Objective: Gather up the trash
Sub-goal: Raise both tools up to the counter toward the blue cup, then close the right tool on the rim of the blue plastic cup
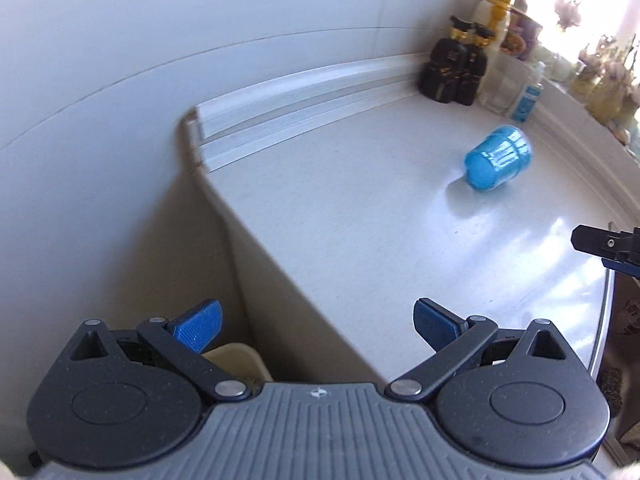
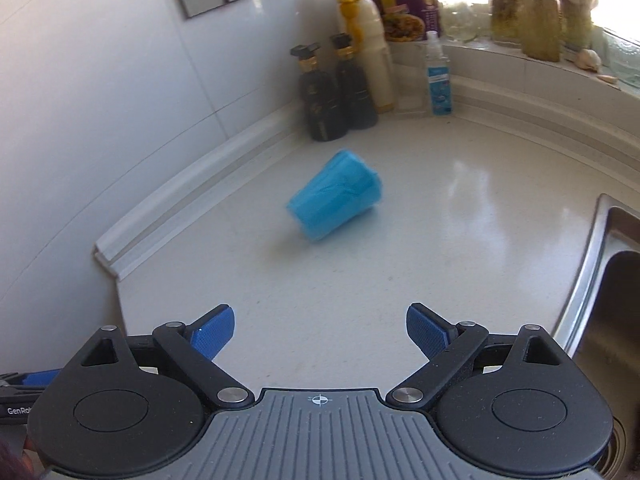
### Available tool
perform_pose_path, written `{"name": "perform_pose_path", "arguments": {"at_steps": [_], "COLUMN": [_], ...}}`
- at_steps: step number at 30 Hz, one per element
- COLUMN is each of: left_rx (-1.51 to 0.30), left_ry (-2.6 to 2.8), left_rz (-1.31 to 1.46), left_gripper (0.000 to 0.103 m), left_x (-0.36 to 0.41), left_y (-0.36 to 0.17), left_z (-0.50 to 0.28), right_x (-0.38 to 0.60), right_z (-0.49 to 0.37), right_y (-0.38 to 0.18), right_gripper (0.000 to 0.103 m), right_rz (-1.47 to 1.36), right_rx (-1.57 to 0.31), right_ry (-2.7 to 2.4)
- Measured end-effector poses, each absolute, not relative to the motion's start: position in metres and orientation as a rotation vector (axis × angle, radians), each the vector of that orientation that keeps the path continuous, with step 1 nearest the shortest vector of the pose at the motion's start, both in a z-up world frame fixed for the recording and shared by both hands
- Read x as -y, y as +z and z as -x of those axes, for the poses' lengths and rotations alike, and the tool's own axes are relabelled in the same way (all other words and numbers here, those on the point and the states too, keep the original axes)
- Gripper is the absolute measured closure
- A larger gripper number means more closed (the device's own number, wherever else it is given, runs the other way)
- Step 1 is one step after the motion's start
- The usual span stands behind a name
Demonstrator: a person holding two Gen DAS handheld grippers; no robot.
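A blue roll of plastic bags point(image 1: 498, 158) point(image 2: 334, 196) lies on its side on the white countertop point(image 1: 360, 220) point(image 2: 420, 264), blurred in both views. My left gripper point(image 1: 316, 316) is open with nothing between its blue pads; it hangs over the counter's left end, well short of the roll. My right gripper point(image 2: 320, 320) is open and empty too, above the counter's near edge and pointing at the roll. A tip of the right gripper point(image 1: 600, 244) pokes in at the right edge of the left wrist view. A bit of the left gripper point(image 2: 24, 380) shows at the lower left of the right wrist view.
Two dark bottles point(image 2: 336, 88), a white bottle with a yellow cap point(image 2: 368, 40) and a small spray bottle point(image 2: 438, 76) stand in the back corner. Jars line the window ledge point(image 2: 540, 20). A steel sink point(image 2: 616, 280) lies right. A beige container point(image 1: 236, 360) sits below the counter's left end.
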State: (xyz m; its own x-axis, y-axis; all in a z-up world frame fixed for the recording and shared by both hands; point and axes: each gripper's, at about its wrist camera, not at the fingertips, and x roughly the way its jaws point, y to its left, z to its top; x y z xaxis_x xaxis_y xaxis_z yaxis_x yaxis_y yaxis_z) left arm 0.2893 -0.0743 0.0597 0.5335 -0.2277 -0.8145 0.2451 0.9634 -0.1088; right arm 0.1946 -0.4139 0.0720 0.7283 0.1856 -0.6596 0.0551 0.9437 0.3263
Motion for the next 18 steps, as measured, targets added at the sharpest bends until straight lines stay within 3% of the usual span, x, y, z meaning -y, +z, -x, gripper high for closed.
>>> {"name": "perform_pose_path", "arguments": {"at_steps": [18], "left_rx": [-0.857], "left_ry": [-0.553], "left_rz": [-0.143], "left_gripper": [0.001], "left_x": [0.189], "left_y": [0.050], "left_z": [-0.362], "right_x": [0.495], "right_z": [-0.256], "right_y": [0.049], "right_gripper": [0.004], "right_rz": [-0.465], "right_rx": [-0.657], "right_ry": [0.043]}}
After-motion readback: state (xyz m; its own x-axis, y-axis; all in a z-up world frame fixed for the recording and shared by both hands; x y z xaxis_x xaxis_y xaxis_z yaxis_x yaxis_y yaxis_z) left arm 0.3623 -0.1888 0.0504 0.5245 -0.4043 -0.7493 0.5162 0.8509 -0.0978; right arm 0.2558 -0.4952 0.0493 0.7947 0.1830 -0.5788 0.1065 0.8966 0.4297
